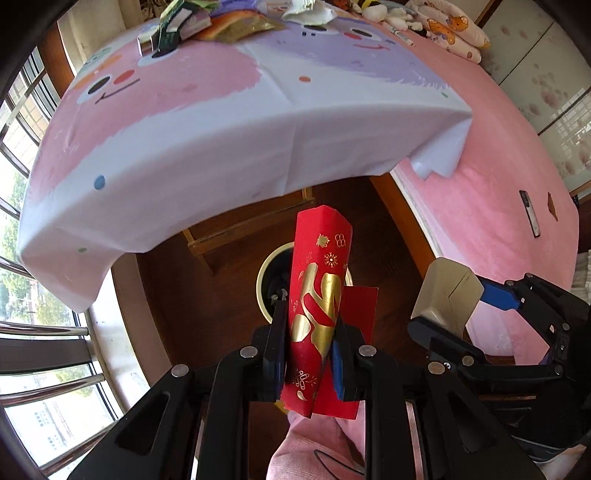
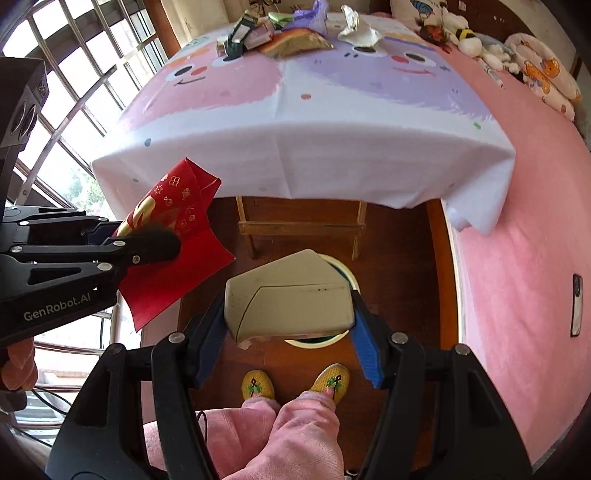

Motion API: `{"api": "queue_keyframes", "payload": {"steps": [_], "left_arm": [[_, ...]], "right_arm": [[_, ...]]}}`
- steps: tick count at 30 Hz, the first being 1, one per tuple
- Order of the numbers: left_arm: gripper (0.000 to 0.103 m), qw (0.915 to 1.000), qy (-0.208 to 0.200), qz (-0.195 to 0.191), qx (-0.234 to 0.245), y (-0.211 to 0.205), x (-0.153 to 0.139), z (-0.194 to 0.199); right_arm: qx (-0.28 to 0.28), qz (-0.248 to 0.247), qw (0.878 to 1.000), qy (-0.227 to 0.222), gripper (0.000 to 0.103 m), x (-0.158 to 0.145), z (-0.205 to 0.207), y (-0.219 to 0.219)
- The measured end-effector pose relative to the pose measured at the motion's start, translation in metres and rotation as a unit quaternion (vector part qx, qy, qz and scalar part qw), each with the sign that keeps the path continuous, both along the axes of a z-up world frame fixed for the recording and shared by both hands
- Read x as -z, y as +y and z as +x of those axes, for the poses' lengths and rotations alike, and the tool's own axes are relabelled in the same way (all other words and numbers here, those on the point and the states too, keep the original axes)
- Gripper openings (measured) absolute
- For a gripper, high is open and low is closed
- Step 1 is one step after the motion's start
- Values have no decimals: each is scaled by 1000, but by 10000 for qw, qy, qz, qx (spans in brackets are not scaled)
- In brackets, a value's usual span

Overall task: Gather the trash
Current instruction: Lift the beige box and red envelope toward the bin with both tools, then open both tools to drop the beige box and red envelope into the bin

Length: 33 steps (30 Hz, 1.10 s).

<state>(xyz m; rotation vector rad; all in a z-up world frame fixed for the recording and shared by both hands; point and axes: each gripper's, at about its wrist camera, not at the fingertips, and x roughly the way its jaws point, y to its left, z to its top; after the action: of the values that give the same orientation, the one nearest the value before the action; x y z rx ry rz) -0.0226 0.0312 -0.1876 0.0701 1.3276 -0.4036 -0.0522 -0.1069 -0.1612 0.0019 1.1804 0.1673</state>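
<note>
The left gripper (image 1: 309, 347) is closed on a red envelope with gold print (image 1: 319, 295), which it pinches low down so that the paper stands up above the round bin (image 2: 345, 275) on the wooden floor, probably ready to be dropped in. To the right of it, the right gripper (image 2: 290, 334) clamps a beige box (image 2: 291, 299) between its wide-set blue pads (image 2: 365, 350), directly over the same bin. More trash (image 2: 280, 33) lies at the far edge of the covered table (image 2: 295, 147), well apart from both grippers, so I judge the collecting is not yet finished.
</note>
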Motion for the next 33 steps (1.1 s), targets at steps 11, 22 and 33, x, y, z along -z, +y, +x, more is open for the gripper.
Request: {"api": "queue_keyframes", "payload": {"steps": [11, 22, 33], "left_arm": [[19, 9958, 742, 268, -465, -39, 194, 19], [40, 9955, 772, 552, -34, -90, 346, 47], [83, 9939, 690, 738, -444, -63, 374, 48]], "right_arm": [[567, 422, 9931, 940, 59, 186, 17, -46], [290, 12, 9922, 1214, 59, 355, 39, -65], [-134, -251, 9931, 1137, 59, 406, 54, -51]]}}
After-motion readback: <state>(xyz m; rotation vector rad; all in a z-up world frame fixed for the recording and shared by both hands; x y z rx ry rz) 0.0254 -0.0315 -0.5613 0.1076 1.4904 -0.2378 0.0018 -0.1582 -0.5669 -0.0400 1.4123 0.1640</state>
